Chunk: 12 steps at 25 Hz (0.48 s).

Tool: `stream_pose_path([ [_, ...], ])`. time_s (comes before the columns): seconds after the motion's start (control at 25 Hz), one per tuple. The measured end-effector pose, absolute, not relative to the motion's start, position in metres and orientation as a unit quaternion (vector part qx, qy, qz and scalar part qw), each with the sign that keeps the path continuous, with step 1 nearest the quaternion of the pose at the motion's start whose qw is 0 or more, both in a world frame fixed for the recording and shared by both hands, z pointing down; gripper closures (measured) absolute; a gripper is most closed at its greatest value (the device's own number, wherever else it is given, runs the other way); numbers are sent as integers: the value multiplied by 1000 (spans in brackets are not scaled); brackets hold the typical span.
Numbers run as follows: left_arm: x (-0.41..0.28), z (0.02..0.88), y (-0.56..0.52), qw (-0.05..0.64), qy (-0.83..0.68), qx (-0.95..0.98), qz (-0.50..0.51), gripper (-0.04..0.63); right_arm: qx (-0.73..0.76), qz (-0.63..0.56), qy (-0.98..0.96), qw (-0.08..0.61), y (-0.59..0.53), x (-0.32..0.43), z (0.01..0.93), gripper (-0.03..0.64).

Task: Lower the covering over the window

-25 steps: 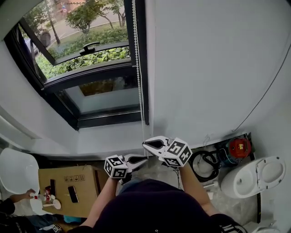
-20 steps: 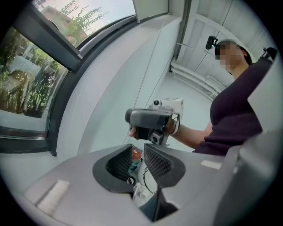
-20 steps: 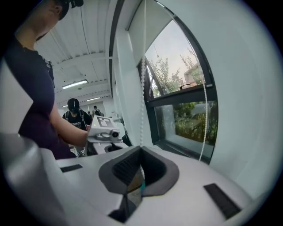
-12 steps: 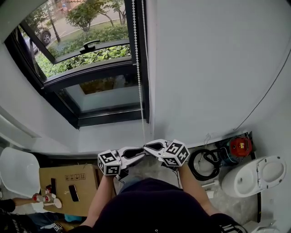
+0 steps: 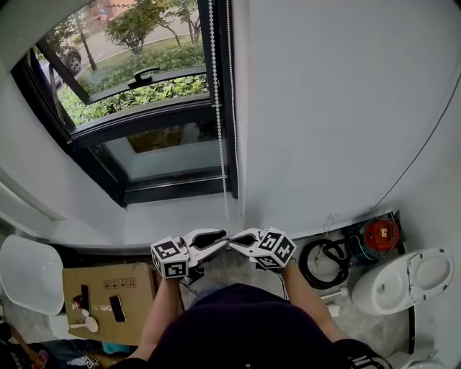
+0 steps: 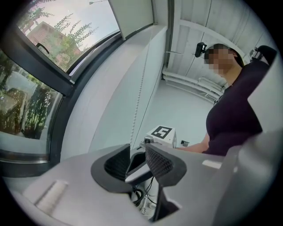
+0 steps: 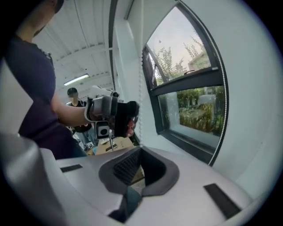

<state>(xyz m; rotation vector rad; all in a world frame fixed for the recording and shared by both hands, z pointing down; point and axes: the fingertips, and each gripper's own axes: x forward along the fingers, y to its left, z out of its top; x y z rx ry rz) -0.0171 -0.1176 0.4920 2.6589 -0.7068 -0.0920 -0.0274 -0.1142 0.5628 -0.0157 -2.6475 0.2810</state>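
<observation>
**Bead chain at the window's right post: right jaws clamped, left jaws released**

Surroundings: a cardboard box (image 5: 108, 292) is sitting on the floor at lower left, with a white chair (image 5: 29, 270) beside it. A coil of black cable (image 5: 322, 258) and a red reel (image 5: 379, 234) are lying by the white wall (image 5: 324, 108) at lower right. All are well apart from the chain.

The dark-framed window (image 5: 144, 119) is standing with its upper sash tilted open onto greenery. The bead chain (image 5: 220, 151) is hanging in two strands down the frame's right post.

A pale panel (image 6: 132, 13) is showing at the window's top. Whether that is the covering, I cannot tell.

Pose: both grippers are meeting nose to nose under the chain, bare forearms reaching out from the chest. The left gripper (image 6: 139, 162) is lying level. The right gripper (image 7: 140, 154) is tipping slightly downward.

Jaws: the right pair is clenching the chain, which is running straight down into the closed pads. The left pair has just been opening and is standing apart, pressing on nothing, with the chain hanging just beyond.

Materials: the chain is made of small white beads, evenly strung. The pads are dark and cross-hatched. The shells are smooth pale grey.
</observation>
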Motion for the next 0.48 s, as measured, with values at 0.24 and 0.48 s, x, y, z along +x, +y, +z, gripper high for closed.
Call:
stream_pose_path([
  [0.24,-18,485,-120,192,-252,948,-44,502,-15,111,-966,235,-113,-32,564,604],
  [0.48,-13,488,-113,196,-243,950,-32,492,-26,106,-959,261,-100,-36,583,604],
])
